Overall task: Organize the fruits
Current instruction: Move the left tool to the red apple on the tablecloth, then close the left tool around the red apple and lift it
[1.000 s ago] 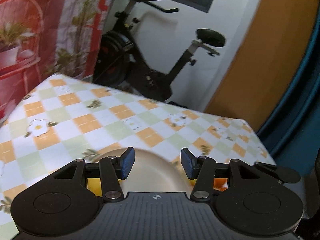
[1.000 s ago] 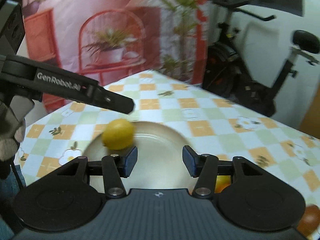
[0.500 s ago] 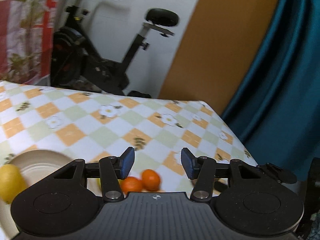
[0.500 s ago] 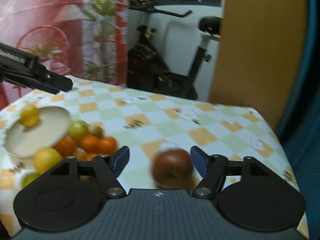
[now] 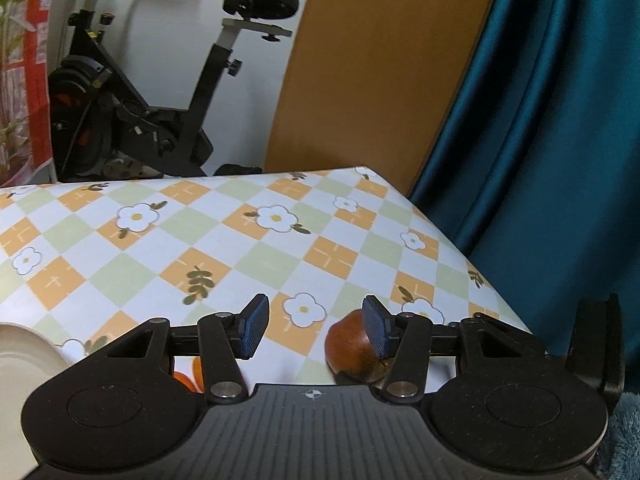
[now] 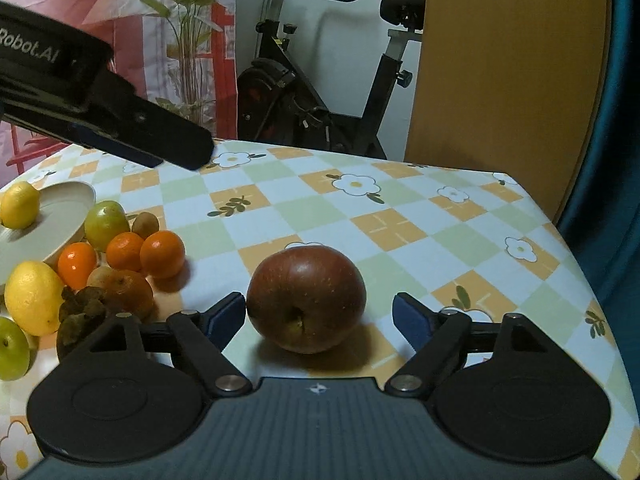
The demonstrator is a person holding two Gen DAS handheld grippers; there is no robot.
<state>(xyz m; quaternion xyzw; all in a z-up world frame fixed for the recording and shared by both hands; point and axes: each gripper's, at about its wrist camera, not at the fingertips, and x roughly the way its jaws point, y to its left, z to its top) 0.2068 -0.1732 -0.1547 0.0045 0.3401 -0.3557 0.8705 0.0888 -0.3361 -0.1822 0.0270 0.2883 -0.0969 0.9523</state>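
Right tongs [image 6: 318, 314] are spreading their jaws with the dark red round apple [image 6: 306, 298] sitting between them on the checked floral counter [image 6: 400, 216]; the left pad looks about touching, the right pad is clear of it. Left tongs [image 5: 316, 328] are partly apart and hold nothing, with that apple [image 5: 350, 346] just at their right pad. My worry: the apple's round, so a lopsided squeeze could roll it toward the counter edge on the right. Left of the right tongs there's a heap of oranges [image 6: 162, 254], lemons and green fruit crowding the beige plate [image 6: 66, 216], which carries one yellow lemon [image 6: 19, 210], so not much free room beside it.
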